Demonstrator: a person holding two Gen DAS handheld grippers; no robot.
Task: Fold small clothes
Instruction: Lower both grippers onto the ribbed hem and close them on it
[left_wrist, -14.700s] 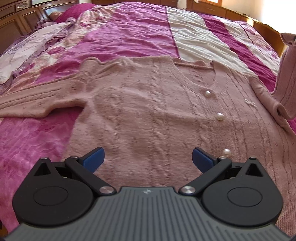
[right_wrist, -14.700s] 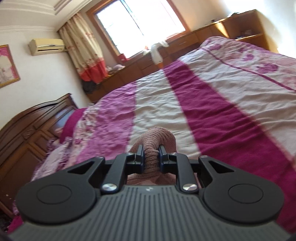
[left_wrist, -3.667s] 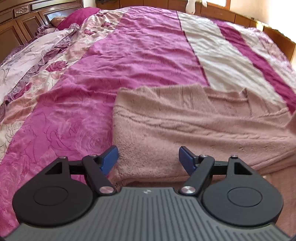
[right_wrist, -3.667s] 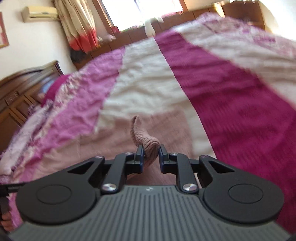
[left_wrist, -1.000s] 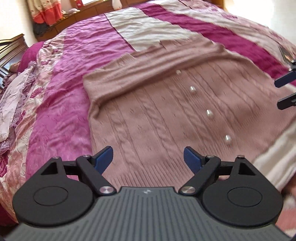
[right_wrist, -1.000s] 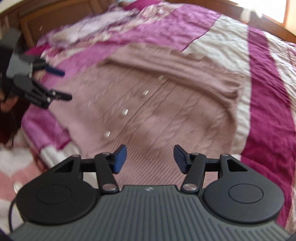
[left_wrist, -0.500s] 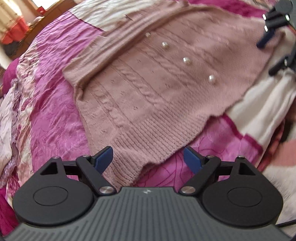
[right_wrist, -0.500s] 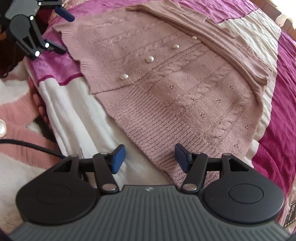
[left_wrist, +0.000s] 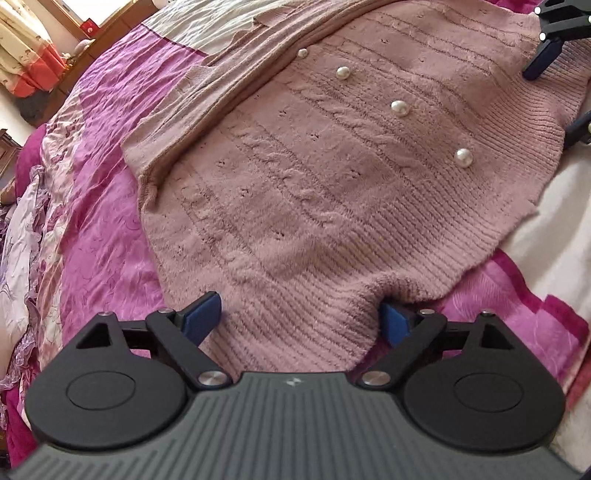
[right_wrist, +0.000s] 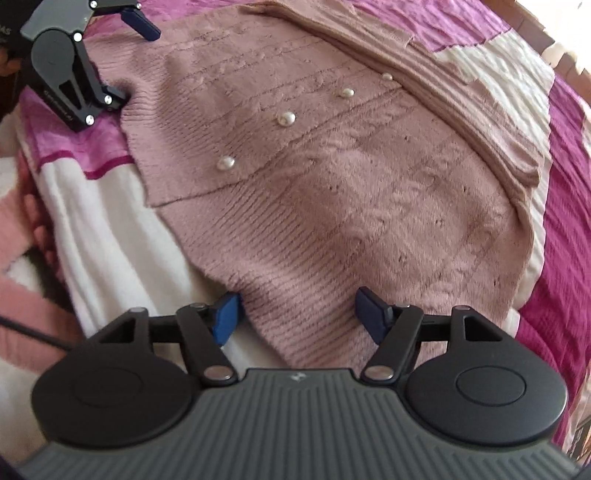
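A dusty-pink knitted cardigan (left_wrist: 314, 177) with pearl buttons (left_wrist: 400, 108) lies flat on the bed, both sleeves folded across its upper part. My left gripper (left_wrist: 301, 315) is open, its blue fingers straddling the ribbed hem at one bottom corner. My right gripper (right_wrist: 297, 310) is open too, straddling the hem at the other bottom corner of the cardigan (right_wrist: 332, 158). The right wrist view shows the left gripper (right_wrist: 136, 55) at the far hem corner. In the left wrist view the right gripper (left_wrist: 554, 99) shows at the upper right edge.
The bed is covered by a magenta, pink and cream striped quilt (left_wrist: 99, 221), its near edge (right_wrist: 99, 221) right below the hem. A floral pillow (left_wrist: 18, 251) lies at the left. A person's pink sleeve (right_wrist: 14, 206) and a black cable (right_wrist: 33, 334) show at the left edge.
Both grippers have dropped lower and closer to the cardigan's hem; the fabric edge now lies between each pair of open fingers. The cardigan itself has not moved.
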